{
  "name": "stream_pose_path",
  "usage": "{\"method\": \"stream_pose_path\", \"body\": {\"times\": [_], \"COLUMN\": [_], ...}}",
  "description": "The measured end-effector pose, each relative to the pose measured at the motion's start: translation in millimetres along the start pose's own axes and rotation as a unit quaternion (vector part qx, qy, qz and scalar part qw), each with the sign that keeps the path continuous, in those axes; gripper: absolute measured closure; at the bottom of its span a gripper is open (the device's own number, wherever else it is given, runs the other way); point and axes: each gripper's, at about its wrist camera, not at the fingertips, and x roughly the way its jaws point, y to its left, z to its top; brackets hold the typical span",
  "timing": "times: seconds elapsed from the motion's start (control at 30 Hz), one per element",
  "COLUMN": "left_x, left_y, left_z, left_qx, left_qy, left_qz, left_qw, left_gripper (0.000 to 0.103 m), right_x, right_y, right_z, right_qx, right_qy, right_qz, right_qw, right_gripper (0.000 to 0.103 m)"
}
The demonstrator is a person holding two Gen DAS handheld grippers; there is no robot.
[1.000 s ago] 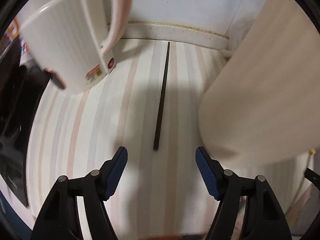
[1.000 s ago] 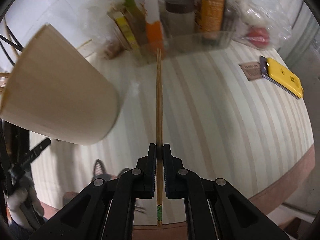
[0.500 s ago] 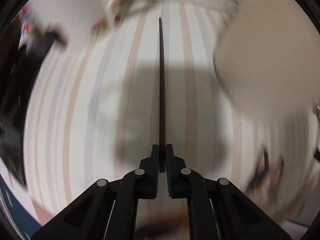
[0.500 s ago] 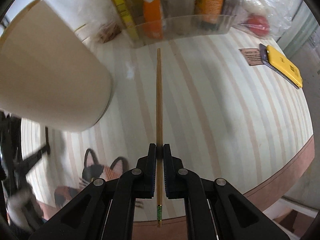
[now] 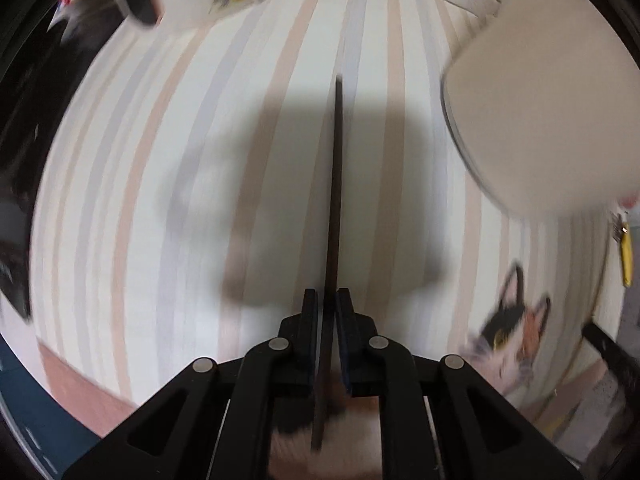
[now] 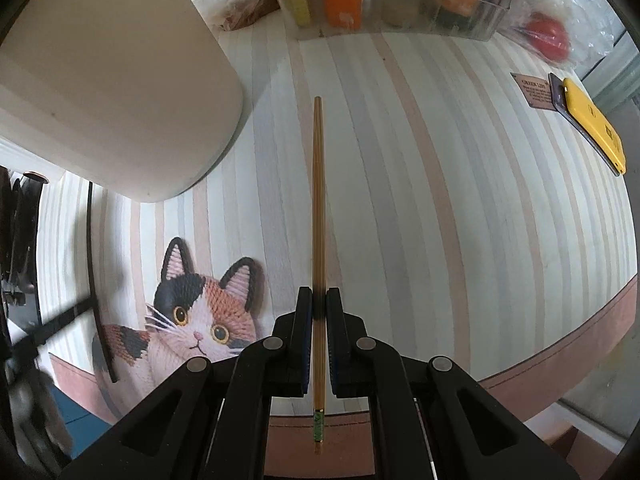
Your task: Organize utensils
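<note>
1. At the bottom of the left wrist view, the left gripper (image 5: 327, 312) has its jaws easing open, with a dark chopstick (image 5: 334, 208) between them and the pads on it.
2. At the bottom of the right wrist view, the right gripper (image 6: 315, 312) is clenched on a bamboo chopstick (image 6: 318, 208).
3. Lower left lies a cat-shaped mat (image 6: 192, 312) on the striped tablecloth (image 6: 460, 220).
4. A beige utensil holder (image 6: 108, 92) stands upper left.
5. A yellow phone (image 6: 592, 124) lies at the far right; a clear tray (image 6: 392, 12) runs along the top.
</note>
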Motion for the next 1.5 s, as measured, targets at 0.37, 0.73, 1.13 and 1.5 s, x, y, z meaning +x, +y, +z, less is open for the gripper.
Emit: {"method": "stream_pose_path", "body": {"times": [0.37, 0.73, 1.13, 1.5], "left_x": [-40.6, -124.0, -218.0, -308.6], "left_y": [-18.4, -17.3, -22.4, -42.6], "left_z": [-11.9, -53.1, -46.9, -13.7], "left_qx": [0.030, 0.024, 0.034, 0.031], "left_qy": [-0.052, -0.140, -0.261, -0.351], "left_qz": [0.030, -0.009, -0.044, -0.113], "left_qw": [0.9978, 0.9898, 0.9637, 0.9289], "left_gripper": [0.099, 0.100, 0.100, 0.100], "right_x": [-27.3, -73.5, -148.7, -219.2], "right_y": [5.1, 7.7, 22.3, 41.4], "right_z": [17.5, 14.8, 18.4, 65.1], "right_qx": [0.005, -0.013, -0.021, -0.007], "right_qy": [-0.046, -0.105, -0.183, -0.266], "right_qz": [0.014, 0.056, 0.101, 0.157], "right_qw": [0.999, 0.993, 0.978, 0.951], "right_gripper": [0.096, 0.096, 0.096, 0.096]}}
